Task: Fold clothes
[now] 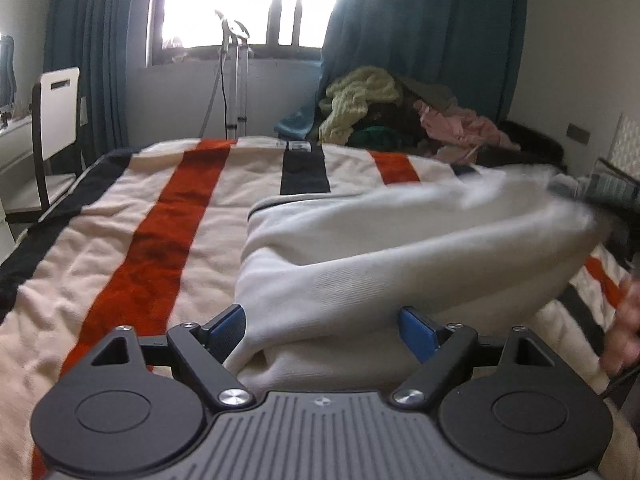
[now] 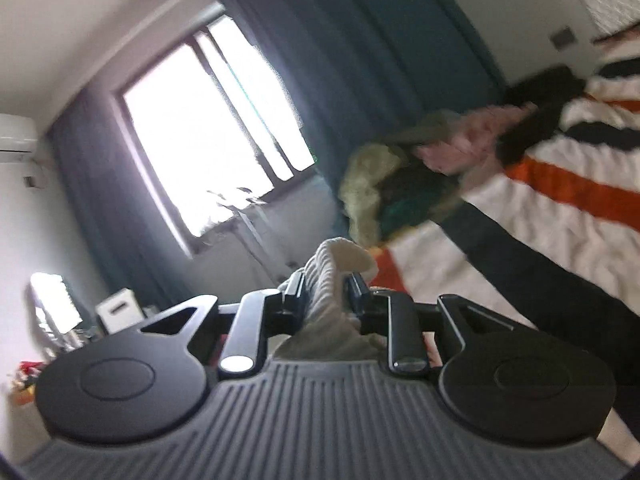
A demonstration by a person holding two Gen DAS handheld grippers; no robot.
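A white knit garment (image 1: 360, 248) lies across the striped blanket (image 1: 160, 216) on the bed. In the left wrist view my left gripper (image 1: 324, 330) is open, its blue pads wide apart with a bunched part of the white garment between them. In the right wrist view my right gripper (image 2: 326, 294) is shut on a ribbed edge of the white garment (image 2: 326, 280) and holds it lifted, the camera rolled sideways. The right end of the garment is raised and blurred in the left wrist view.
A pile of clothes (image 1: 400, 112), yellow-green, pink and dark, sits at the far end of the bed; it also shows in the right wrist view (image 2: 404, 176). A white chair (image 1: 56, 120) stands at the left. A stand (image 1: 234, 80) is under the window. Blue curtains (image 1: 420, 40) hang behind.
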